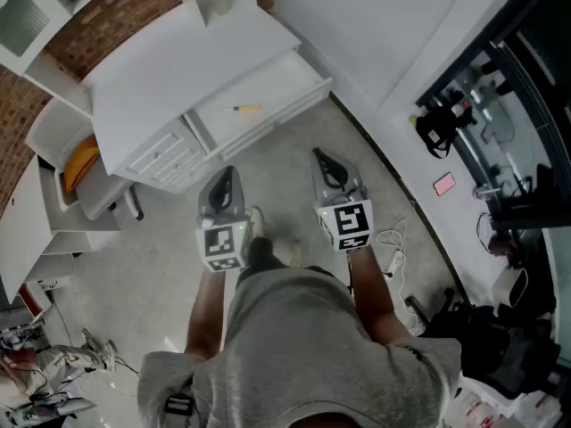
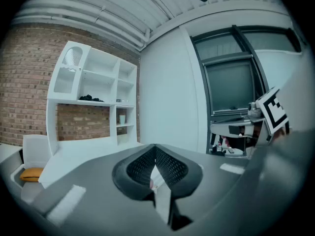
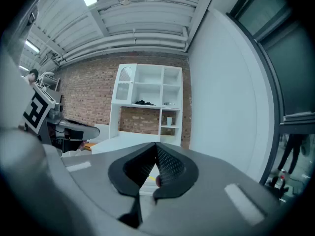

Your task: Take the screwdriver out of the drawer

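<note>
Lying in the open white drawer [image 1: 284,105] of the white desk [image 1: 169,69], the small yellow-handled screwdriver [image 1: 243,109] is recorded well apart from the left gripper [image 1: 227,173] and right gripper [image 1: 322,158], both held back with jaws closed and empty, evidently pending approach.
</note>
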A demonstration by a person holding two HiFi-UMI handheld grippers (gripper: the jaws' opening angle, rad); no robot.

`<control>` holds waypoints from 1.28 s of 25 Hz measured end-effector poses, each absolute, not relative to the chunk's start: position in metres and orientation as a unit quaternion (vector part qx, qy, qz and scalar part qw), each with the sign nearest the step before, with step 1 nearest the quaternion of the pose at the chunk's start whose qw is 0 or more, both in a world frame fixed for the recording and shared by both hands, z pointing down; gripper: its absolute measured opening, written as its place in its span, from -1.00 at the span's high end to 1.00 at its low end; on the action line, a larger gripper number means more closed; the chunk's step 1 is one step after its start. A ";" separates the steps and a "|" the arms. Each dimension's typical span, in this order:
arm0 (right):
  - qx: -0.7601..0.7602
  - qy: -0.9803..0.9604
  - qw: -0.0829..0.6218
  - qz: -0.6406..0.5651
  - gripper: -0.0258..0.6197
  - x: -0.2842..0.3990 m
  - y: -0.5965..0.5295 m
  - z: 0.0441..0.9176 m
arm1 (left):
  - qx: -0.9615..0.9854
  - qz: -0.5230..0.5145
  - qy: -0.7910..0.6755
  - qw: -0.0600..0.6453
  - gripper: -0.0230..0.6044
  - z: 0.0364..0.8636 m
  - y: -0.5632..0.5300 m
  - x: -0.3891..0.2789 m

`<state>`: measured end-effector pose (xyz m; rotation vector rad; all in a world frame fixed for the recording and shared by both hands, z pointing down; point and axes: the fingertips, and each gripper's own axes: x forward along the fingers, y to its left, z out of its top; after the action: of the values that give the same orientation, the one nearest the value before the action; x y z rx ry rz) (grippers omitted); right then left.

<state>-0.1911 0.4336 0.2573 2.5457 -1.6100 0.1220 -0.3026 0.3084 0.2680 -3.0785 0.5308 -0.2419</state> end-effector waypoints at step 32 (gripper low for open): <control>0.807 -0.577 0.095 0.082 0.91 -0.051 0.281 0.283 | -0.976 -0.103 0.189 -0.014 0.89 0.287 0.179 -0.143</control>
<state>-0.0510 0.2812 0.2828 2.3933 -1.7099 0.2443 -0.1435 0.1794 0.2867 -3.0952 0.6000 -0.3269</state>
